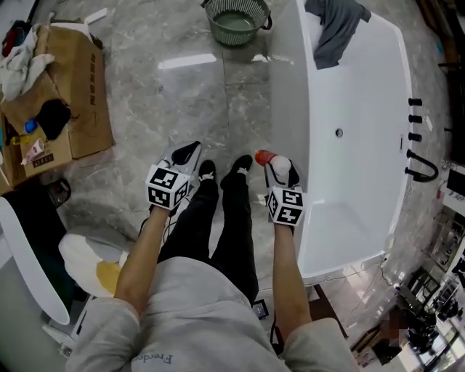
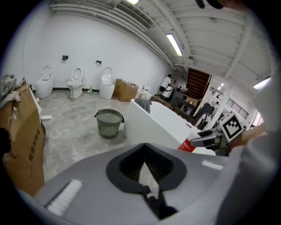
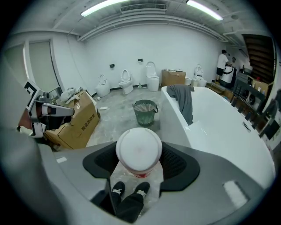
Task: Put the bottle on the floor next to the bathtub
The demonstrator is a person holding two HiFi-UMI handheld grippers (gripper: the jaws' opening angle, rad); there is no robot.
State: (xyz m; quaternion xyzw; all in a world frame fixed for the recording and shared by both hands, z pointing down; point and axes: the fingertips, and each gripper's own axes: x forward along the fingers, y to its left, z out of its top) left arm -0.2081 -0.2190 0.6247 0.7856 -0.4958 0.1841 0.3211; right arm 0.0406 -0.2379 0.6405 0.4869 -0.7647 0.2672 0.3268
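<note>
Grey marbled stone floor spreads out under me. At 10 o'clock sits an open cardboard box. At 12 o'clock stands a green mesh basket. Far beyond it, 3 white toilets line a plain white wall. Long strip lights glow on the white ceiling.

The bathtub is glossy and smooth, the floor polished stone, the box matt cardboard.

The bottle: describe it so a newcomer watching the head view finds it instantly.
Start at the long white bathtub on the right. Beside its outer wall, the right tongs hold the bottle; it is the only red-and-white thing there.
</note>
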